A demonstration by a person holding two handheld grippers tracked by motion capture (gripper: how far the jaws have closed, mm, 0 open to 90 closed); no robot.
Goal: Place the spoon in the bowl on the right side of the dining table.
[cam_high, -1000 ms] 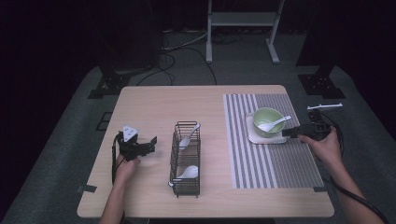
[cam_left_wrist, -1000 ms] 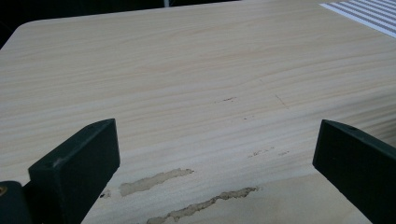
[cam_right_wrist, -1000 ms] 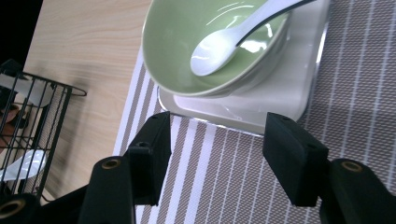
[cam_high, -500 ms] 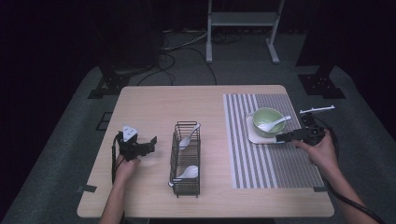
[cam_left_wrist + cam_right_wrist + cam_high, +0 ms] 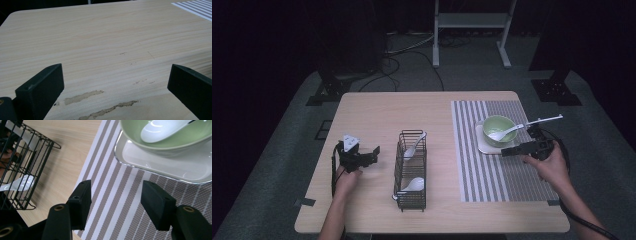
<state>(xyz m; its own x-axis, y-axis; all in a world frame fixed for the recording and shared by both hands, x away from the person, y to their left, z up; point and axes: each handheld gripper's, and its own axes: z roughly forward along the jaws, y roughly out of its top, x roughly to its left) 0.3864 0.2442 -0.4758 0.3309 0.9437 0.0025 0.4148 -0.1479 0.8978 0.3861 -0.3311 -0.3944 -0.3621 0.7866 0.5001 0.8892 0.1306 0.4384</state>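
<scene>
1. A pale wooden desk stands on grey carpet in a dark room, and a person's forearms reach in from the near edge.
2. The left gripper sits over the bare left part of the desk, held in the left hand. Its jaws are spread wide with nothing between them; in the left gripper view only wood grain and a few scuffed patches lie ahead of them.
3. A black wire basket stands near the middle of the desk, just to the right of that gripper. One white spoon lies low at the basket's near end, and a second white spoon leans up at the far end.
4. A striped placemat covers the right part of the desk. On it, a pale square tray carries a green bowl, and a white spoon rests in the bowl with its handle running out over the right rim.
5. The right gripper, held in the right hand, is low over the placemat just beside the near edge of the tray. Its jaws are parted and pinch nothing; in the right gripper view they frame bare stripes, with the tray's corner just beyond.
</scene>
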